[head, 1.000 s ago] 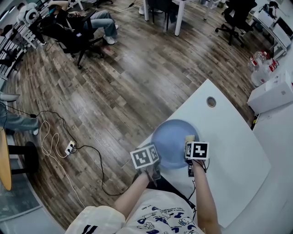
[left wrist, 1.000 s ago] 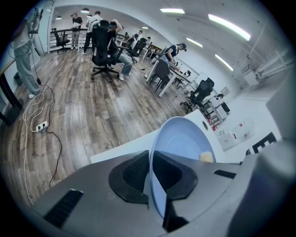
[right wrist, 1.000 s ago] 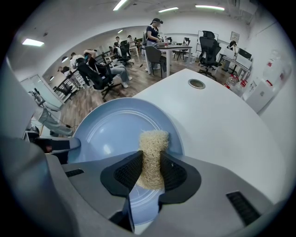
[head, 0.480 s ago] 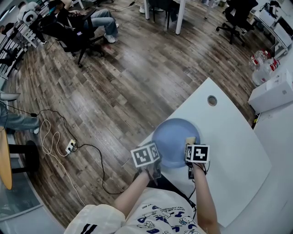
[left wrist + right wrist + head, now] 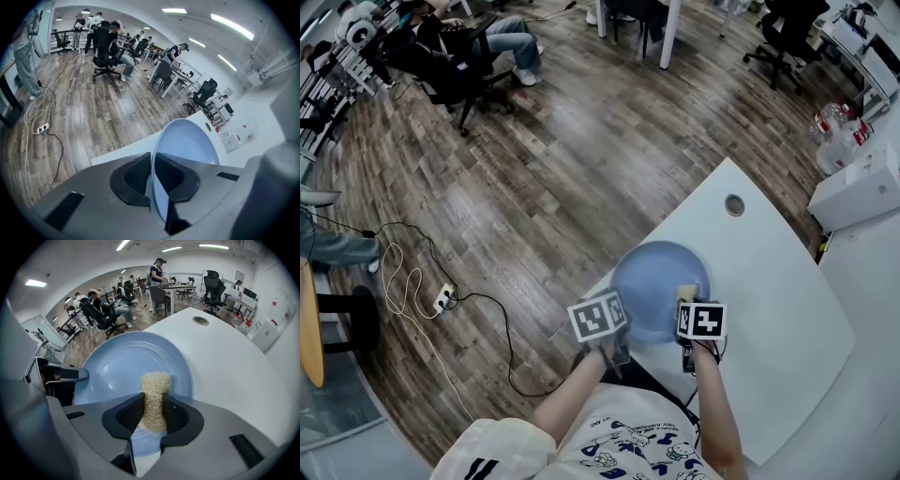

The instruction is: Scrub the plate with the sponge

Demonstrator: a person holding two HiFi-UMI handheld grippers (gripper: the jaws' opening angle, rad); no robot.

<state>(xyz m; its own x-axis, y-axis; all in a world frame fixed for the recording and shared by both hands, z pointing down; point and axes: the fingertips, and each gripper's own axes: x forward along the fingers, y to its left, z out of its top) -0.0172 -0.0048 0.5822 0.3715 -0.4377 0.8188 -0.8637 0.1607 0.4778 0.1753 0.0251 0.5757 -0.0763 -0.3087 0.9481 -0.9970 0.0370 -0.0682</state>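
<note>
The blue plate (image 5: pixel 659 281) lies on the white table (image 5: pixel 769 300), straight ahead of both your grippers and close to the table's near edge. Your left gripper (image 5: pixel 152 174) is clamped on the plate's rim at the side nearest it, one pad on each face of the edge. Your right gripper (image 5: pixel 153 416) is closed on the sponge (image 5: pixel 155 390), a pale, fibrous pad that sticks out past the jaws and reaches over the plate's inner face, just inside the rim closest to that gripper. Whether the sponge's tip presses on the plate is not clear.

Beyond the plate from your right gripper, a round hole (image 5: pixel 200 320) is set in the table. To the left of your left gripper is wooden floor (image 5: pixel 534 187) with a cable (image 5: pixel 492 309) trailing across it.
</note>
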